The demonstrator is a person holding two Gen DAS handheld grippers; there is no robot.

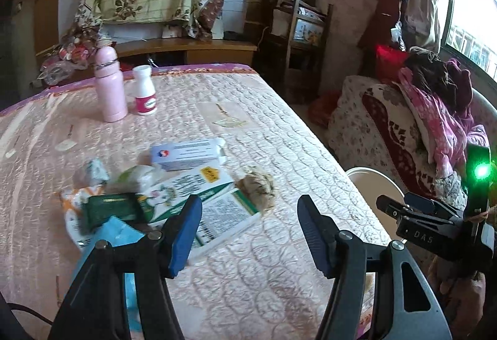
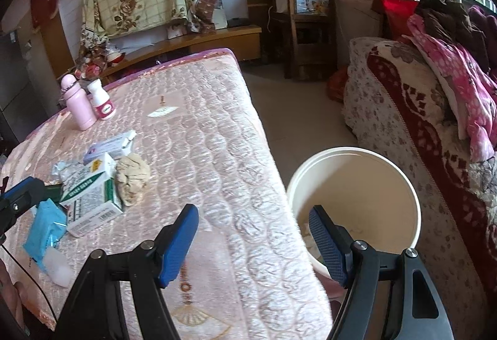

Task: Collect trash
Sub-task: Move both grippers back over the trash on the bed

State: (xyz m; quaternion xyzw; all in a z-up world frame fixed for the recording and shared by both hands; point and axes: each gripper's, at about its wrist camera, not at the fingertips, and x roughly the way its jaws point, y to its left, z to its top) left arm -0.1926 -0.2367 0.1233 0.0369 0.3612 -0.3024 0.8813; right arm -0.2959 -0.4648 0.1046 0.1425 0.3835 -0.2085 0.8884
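both claws are open and hold nothing: the left gripper [image 1: 248,234] hangs right by the trash pile [image 1: 161,194] on the bed [image 1: 248,110]. the right gripper [image 2: 253,242] is nearer the bucket [image 2: 416,203] on the floor, so the left hand is closer to the trash.

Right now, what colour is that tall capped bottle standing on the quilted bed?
Pale pink, clearest in the left wrist view.
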